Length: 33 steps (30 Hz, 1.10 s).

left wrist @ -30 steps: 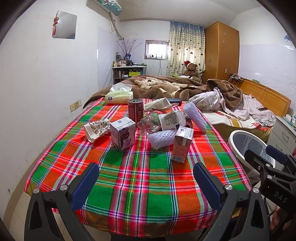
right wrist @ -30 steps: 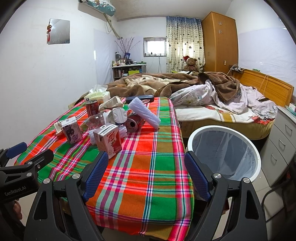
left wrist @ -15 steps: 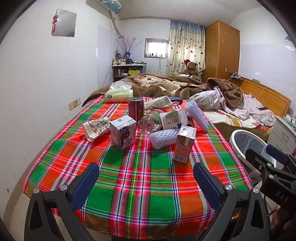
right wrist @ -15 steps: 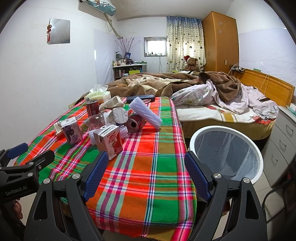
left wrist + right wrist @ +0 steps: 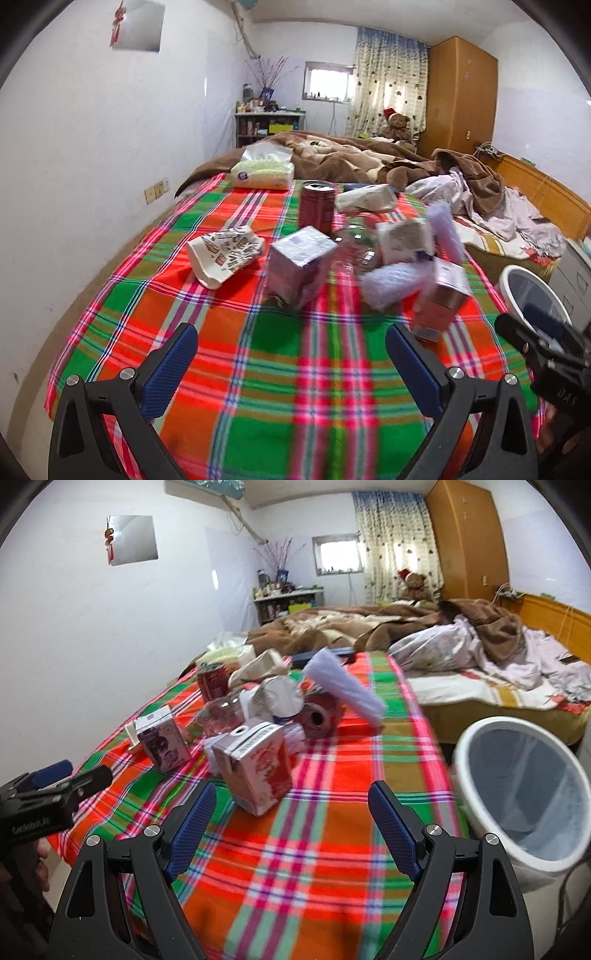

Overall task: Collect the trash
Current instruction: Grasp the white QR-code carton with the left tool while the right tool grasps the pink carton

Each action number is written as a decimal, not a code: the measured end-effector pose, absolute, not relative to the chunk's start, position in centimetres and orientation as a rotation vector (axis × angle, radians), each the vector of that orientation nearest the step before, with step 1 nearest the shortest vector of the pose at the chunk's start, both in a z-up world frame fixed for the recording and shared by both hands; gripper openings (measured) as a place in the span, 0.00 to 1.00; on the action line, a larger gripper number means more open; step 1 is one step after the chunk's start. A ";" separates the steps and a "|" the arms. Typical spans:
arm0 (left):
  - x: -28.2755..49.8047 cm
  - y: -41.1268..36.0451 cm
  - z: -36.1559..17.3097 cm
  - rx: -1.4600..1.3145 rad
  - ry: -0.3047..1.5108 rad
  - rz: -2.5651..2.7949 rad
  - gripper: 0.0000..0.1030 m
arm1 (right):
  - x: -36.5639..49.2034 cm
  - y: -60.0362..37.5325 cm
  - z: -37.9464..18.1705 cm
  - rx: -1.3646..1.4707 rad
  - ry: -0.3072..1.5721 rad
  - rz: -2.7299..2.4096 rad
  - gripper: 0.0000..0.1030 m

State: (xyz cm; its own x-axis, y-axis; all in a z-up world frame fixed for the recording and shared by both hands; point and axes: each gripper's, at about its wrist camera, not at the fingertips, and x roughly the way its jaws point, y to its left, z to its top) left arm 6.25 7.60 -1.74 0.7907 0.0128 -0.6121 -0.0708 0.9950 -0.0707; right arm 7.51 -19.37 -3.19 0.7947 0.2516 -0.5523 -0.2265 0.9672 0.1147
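Observation:
Trash lies piled on a plaid-covered table (image 5: 295,387): a purple carton (image 5: 299,267), a crushed paper cup (image 5: 225,254), a red can (image 5: 317,212), a clear bottle (image 5: 354,240) and a pink carton (image 5: 441,299). My left gripper (image 5: 291,350) is open and empty, short of the purple carton. My right gripper (image 5: 291,808) is open and empty, just short of the pink carton (image 5: 255,764). A white bin (image 5: 524,794) with a clear liner stands right of the table. The purple carton (image 5: 160,744) and the can (image 5: 212,681) also show in the right wrist view.
A tissue pack (image 5: 264,171) sits at the table's far end. An unmade bed (image 5: 461,657) with blankets lies behind and right. A wall runs along the left. A wardrobe (image 5: 458,96) and a shelf (image 5: 269,125) stand at the back.
Both grippers have moved forward toward the trash pile, which looms larger. The right gripper has closed in on the pink carton. Both stay open.

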 end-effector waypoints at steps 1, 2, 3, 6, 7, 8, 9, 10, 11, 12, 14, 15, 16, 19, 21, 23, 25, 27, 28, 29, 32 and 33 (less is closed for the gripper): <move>6.9 8.1 -1.9 -0.098 0.665 0.041 1.00 | 7.7 -19.1 -3.3 0.044 0.599 0.266 0.83; 7.5 8.6 -2.1 -0.103 0.679 0.046 1.00 | 7.9 -18.6 -3.4 0.038 0.600 0.269 0.83; 8.2 8.9 -2.2 -0.100 0.681 0.046 1.00 | 8.2 -18.1 -3.5 0.028 0.605 0.268 0.83; 10.0 9.8 -2.6 -0.108 0.704 0.029 0.96 | 8.9 -17.0 -3.8 0.005 0.621 0.257 0.83; 10.5 10.1 -2.7 -0.117 0.708 0.009 0.95 | 9.1 -16.8 -3.8 0.008 0.626 0.265 0.83; 11.2 10.2 -2.8 -0.122 0.718 -0.002 0.95 | 9.3 -16.6 -3.9 0.011 0.635 0.267 0.83; 11.6 10.2 -2.9 -0.118 0.725 -0.005 0.95 | 9.5 -16.3 -3.9 0.012 0.645 0.263 0.83; 11.9 10.2 -2.9 -0.113 0.723 -0.011 0.94 | 9.8 -16.1 -4.0 0.013 0.649 0.258 0.83; 12.3 10.2 -3.0 -0.111 0.717 -0.018 0.94 | 10.1 -16.0 -4.1 0.012 0.653 0.244 0.83; 12.7 10.3 -3.1 -0.115 0.723 -0.029 0.94 | 10.3 -15.9 -4.1 0.013 0.654 0.222 0.83; 13.6 10.4 -3.2 -0.138 0.738 -0.048 0.89 | 10.9 -15.7 -4.4 0.016 0.663 0.202 0.83; 13.9 10.3 -3.2 -0.137 0.739 -0.045 0.88 | 11.1 -15.7 -4.5 0.026 0.677 0.199 0.83; 14.2 10.2 -3.1 -0.125 0.728 -0.047 0.88 | 11.3 -15.6 -4.6 0.033 0.679 0.201 0.83; 15.2 9.7 -3.0 -0.115 0.726 -0.076 0.88 | 11.6 -15.2 -4.6 0.023 0.686 0.187 0.83; 15.8 9.6 -3.2 -0.111 0.725 -0.090 0.85 | 11.5 -15.1 -4.5 0.012 0.677 0.180 0.83; 16.2 9.3 -3.3 -0.093 0.723 -0.095 0.79 | 11.7 -15.2 -4.5 0.012 0.680 0.173 0.81; 16.6 9.0 -3.6 -0.088 0.727 -0.117 0.77 | 12.0 -15.2 -4.6 0.016 0.688 0.166 0.74; 17.0 8.7 -4.1 -0.084 0.749 -0.126 0.70 | 12.2 -15.4 -4.7 0.012 0.692 0.153 0.66; 17.2 8.6 -4.4 -0.086 0.761 -0.135 0.67 | 12.3 -15.5 -4.7 0.015 0.696 0.153 0.65; 17.4 8.6 -4.5 -0.089 0.766 -0.139 0.63 | 12.4 -15.6 -4.7 0.020 0.697 0.151 0.64; 17.6 8.3 -4.9 -0.085 0.772 -0.143 0.56 | 12.6 -15.7 -4.6 0.020 0.697 0.142 0.56; 17.5 8.1 -4.9 -0.085 0.770 -0.150 0.52 | 12.6 -15.8 -4.7 0.027 0.701 0.146 0.50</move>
